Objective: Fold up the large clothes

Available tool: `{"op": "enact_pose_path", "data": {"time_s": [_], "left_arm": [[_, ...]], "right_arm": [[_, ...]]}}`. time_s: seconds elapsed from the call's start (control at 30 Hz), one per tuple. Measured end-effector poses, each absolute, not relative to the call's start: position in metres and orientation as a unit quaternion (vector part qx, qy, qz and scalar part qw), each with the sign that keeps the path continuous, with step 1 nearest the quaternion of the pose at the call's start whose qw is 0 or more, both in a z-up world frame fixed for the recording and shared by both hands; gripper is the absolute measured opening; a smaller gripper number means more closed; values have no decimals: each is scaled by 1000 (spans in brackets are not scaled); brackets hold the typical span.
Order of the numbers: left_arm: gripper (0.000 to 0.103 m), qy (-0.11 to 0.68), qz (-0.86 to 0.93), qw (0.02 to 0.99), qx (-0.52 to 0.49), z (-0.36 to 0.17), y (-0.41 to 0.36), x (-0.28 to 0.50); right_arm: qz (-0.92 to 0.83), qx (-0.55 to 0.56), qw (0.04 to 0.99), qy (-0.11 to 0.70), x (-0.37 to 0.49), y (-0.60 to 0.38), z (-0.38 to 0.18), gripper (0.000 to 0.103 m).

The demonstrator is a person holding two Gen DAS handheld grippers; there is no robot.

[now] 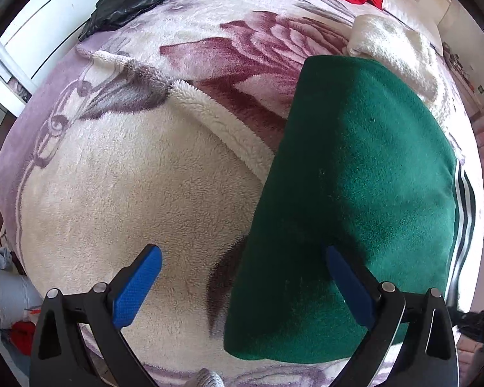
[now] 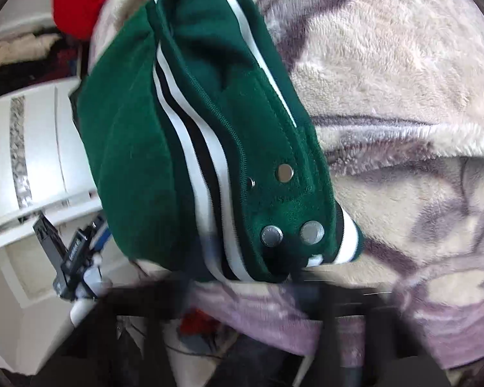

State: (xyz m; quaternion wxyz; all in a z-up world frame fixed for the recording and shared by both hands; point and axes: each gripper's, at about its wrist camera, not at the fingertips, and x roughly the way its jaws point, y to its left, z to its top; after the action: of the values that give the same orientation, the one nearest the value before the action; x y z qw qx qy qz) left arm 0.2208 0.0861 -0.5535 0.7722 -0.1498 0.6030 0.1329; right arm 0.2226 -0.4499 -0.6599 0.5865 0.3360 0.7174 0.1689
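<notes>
Left gripper spread, empty, over folded jacket.
Jacket's length runs toward one o'clock; right gripper's fingers blurred, grip unreadable.

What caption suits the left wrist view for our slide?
Open left gripper above a folded green jacket on a floral blanket.

Left claw: black frame, silver screws, textured blue pads.

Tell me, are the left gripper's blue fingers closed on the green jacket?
No. The blue fingers stand wide apart above the green jacket and the blanket, gripping nothing.
</notes>
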Motion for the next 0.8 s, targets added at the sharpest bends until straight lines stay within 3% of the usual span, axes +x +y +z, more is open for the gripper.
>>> {"op": "enact_pose_path", "data": {"time_s": [0.13, 0.3, 0.37, 0.4, 0.43, 0.57, 0.8], "left_arm": [[103, 608, 122, 769, -155, -556, 81, 219], [103, 612, 124, 766, -153, -556, 81, 215], [103, 613, 122, 764, -161, -555, 83, 214], [103, 613, 121, 763, -166, -554, 84, 214], [103, 609, 119, 765, -172, -550, 86, 213], [103, 586, 120, 778, -192, -531, 93, 220], [103, 573, 143, 789, -168, -539, 107, 251]], "right_arm": [[107, 309, 644, 692, 215, -477, -626, 3], [117, 333, 590, 726, 220, -468, -660, 4], [115, 329, 589, 729, 224, -474, -647, 20], [105, 328, 584, 735, 225, -480, -641, 45], [95, 337, 584, 733, 228, -486, -634, 63], [105, 311, 617, 715, 264, -485, -594, 64], [271, 131, 670, 678, 402, -335, -528, 64]]}}
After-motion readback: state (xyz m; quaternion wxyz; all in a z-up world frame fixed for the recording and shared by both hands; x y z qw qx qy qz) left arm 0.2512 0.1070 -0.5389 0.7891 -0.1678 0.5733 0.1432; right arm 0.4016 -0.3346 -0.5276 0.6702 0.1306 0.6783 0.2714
